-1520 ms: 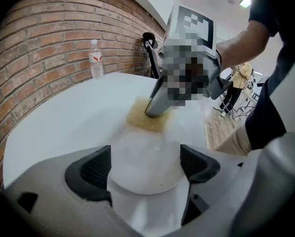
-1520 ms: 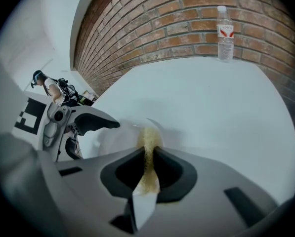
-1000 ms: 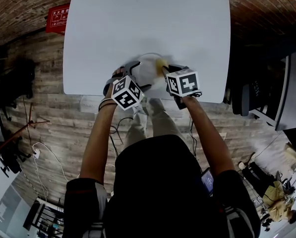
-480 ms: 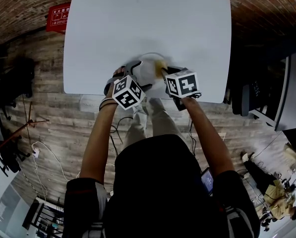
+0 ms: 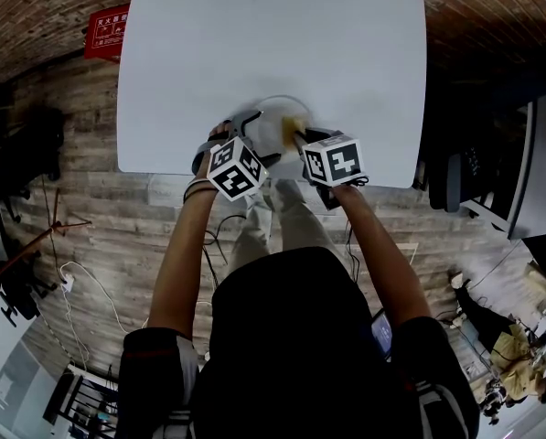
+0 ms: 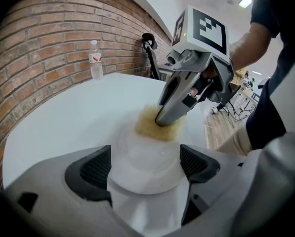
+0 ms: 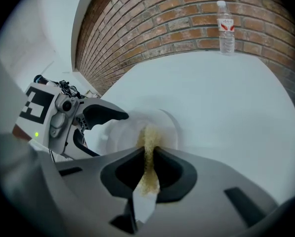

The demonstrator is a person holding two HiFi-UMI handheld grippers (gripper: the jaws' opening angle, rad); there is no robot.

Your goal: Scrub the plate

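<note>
A small white plate (image 5: pixel 274 115) lies near the front edge of the white table (image 5: pixel 254 35). My left gripper (image 6: pixel 145 164) is shut on the plate (image 6: pixel 142 169), one dark pad at each side of its rim. My right gripper (image 7: pixel 148 162) is shut on a yellow sponge (image 7: pixel 148 144) and presses it onto the far part of the plate (image 7: pixel 125 132). In the left gripper view the right gripper (image 6: pixel 166 118) comes down at a slant onto the sponge (image 6: pixel 149 128). In the right gripper view the left gripper (image 7: pixel 100 132) stands at the plate's left.
A clear water bottle (image 6: pixel 95 59) with a red label stands at the table's far edge by the brick wall, also seen as the bottle (image 7: pixel 226 27). A red sign (image 5: pixel 106 31) lies on the floor left of the table.
My right gripper and the sponge have slid a little toward me and left across the plate. The left gripper holds still on the plate.
</note>
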